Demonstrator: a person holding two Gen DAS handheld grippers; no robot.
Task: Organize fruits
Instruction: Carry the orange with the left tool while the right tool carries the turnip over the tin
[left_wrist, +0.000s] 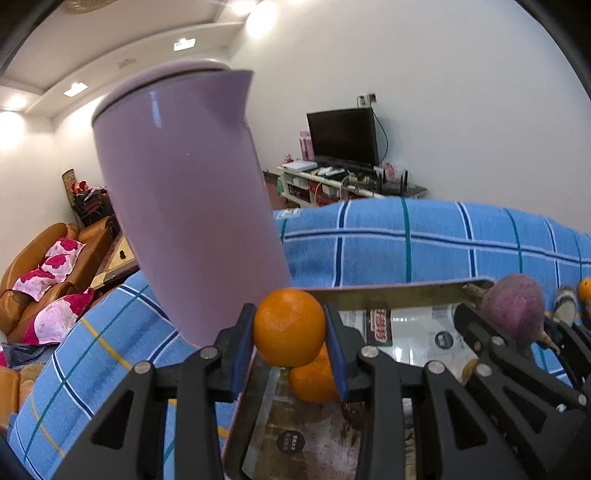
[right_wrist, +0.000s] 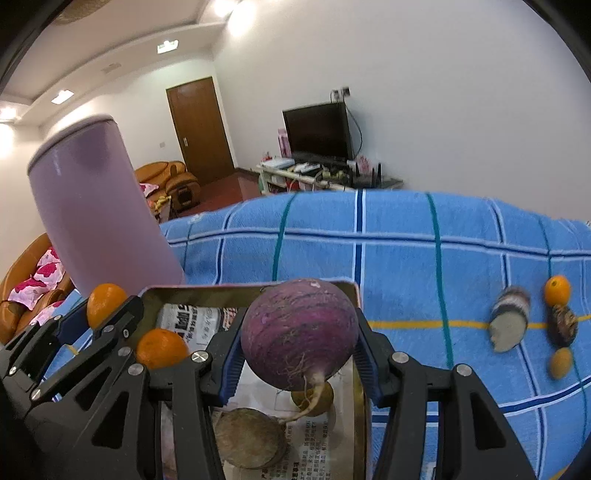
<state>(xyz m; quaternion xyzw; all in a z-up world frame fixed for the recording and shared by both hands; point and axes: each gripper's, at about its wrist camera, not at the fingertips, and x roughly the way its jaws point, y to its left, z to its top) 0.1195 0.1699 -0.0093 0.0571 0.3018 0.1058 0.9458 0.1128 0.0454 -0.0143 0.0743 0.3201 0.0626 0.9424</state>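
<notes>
The left claw (left_wrist: 289, 328) is clamped on a small round orange citrus fruit (left_wrist: 289, 326), its blue pads pressing both sides, and holds it above the near-left part of a shallow gold-rimmed metal tray lined with newspaper (right_wrist: 255, 291). The right claw (right_wrist: 299, 336) grips a large round purple turnip with a pale root tail (right_wrist: 298, 332) over the same tray, toward its far-right corner. A second orange (right_wrist: 161, 349) already lies inside near the tray's left wall, along with a round brown flat-topped piece (right_wrist: 249, 441) at the near end and a small yellowish fruit (right_wrist: 314, 397) under the turnip's tail.

The tray sits on a surface covered by a blue checked cloth (right_wrist: 406, 258), with a tall lilac lidded container (left_wrist: 184, 206) standing just behind the tray's far-left corner. More pieces, including another orange (right_wrist: 557, 290) and a cut brownish chunk (right_wrist: 509, 319), wait near the surface's right edge.

The step appears to be setting both items into the tray. Doing it well likely means lowering each close to the newspaper before letting go, since both are round and would roll. The turnip should land on bare paper, clear of the small fruit below, and the orange beside its twin without knocking the lilac container.
</notes>
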